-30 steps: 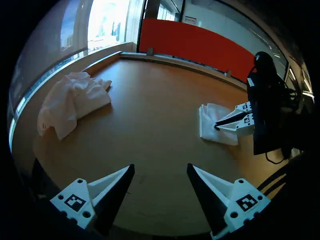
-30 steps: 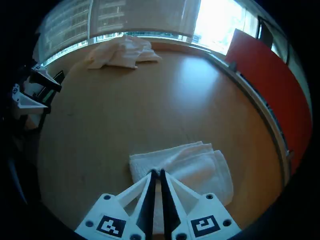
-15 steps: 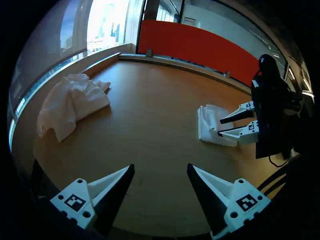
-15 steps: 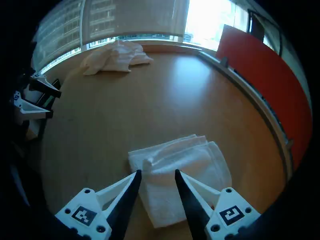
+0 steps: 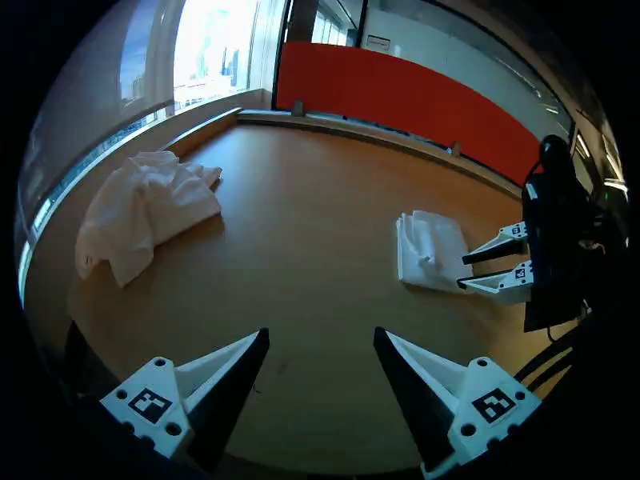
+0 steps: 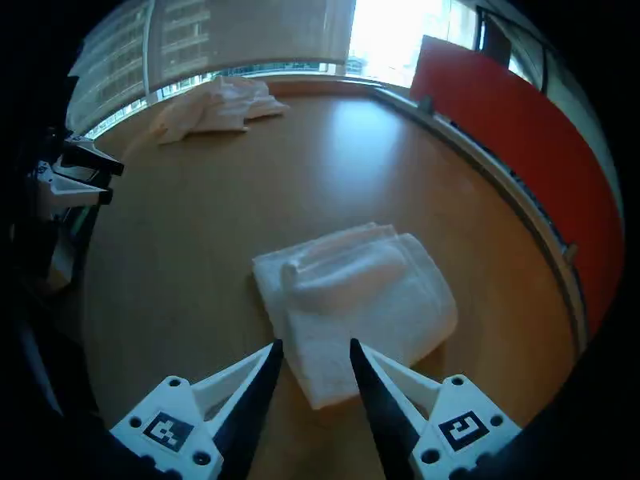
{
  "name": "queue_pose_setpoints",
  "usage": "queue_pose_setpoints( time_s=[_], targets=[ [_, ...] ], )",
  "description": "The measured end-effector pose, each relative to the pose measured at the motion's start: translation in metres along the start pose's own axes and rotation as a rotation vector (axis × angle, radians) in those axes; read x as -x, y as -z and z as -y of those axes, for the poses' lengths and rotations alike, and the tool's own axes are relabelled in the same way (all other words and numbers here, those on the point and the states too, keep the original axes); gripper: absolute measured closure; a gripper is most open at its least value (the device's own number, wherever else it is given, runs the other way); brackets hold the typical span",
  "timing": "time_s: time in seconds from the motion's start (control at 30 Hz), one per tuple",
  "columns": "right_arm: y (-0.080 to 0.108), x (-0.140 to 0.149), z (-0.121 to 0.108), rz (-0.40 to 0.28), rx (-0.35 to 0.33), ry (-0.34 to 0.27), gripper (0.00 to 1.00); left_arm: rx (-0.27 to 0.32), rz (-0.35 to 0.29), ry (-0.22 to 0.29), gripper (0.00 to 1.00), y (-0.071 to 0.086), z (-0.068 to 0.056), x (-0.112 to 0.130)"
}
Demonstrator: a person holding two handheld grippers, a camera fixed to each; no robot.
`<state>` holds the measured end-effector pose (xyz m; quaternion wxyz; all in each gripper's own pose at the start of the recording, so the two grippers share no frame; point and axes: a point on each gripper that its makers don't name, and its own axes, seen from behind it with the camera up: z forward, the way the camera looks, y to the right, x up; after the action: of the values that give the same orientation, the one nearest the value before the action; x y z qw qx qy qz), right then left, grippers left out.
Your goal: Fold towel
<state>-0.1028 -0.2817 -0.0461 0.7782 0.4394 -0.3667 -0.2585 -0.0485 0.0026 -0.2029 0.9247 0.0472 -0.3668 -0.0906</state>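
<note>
A folded white towel [image 6: 356, 296] lies flat on the wooden table [image 6: 200, 208], its top layer bulging a little. My right gripper [image 6: 314, 352] is open just short of the towel's near corner and holds nothing. The left gripper view has the same towel [image 5: 430, 250] at the right, with the right gripper [image 5: 472, 270] open beside its edge. My left gripper [image 5: 320, 340] stands open over bare wood near the table's front. It also appears far left in the right gripper view as the left gripper [image 6: 108, 182].
A crumpled pile of white towels [image 5: 144, 210] lies at the table's far left by the window; the same pile of towels [image 6: 212, 112] sits at the far end in the right gripper view. A red partition [image 5: 408, 96] runs along the table's back edge.
My right gripper opened, let go of the folded towel and drew back from it. The towel stays on the table. My left gripper has not moved.
</note>
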Motion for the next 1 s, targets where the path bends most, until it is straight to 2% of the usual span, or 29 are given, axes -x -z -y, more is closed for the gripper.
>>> queue_pose_setpoints(
  time_s=[0.3, 0.6, 0.77, 1.0],
  targets=[
    [0.01, 0.032, -0.005, 0.034, 0.037, -0.059, 0.36, 0.003, 0.005, -0.002, 0.03, 0.001, -0.003, 0.003],
    [0.006, 0.043, -0.003, 0.049, 0.052, -0.101, 0.37, 0.005, 0.008, -0.003, 0.03, 0.001, -0.007, 0.005],
    [0.005, 0.046, -0.003, 0.055, 0.066, -0.119, 0.48, 0.005, 0.008, 0.0, 0.03, 0.002, -0.007, 0.006],
    [0.004, 0.05, -0.004, 0.049, 0.077, -0.179, 0.73, 0.007, 0.01, -0.001, 0.03, 0.002, -0.009, 0.007]
  ],
)
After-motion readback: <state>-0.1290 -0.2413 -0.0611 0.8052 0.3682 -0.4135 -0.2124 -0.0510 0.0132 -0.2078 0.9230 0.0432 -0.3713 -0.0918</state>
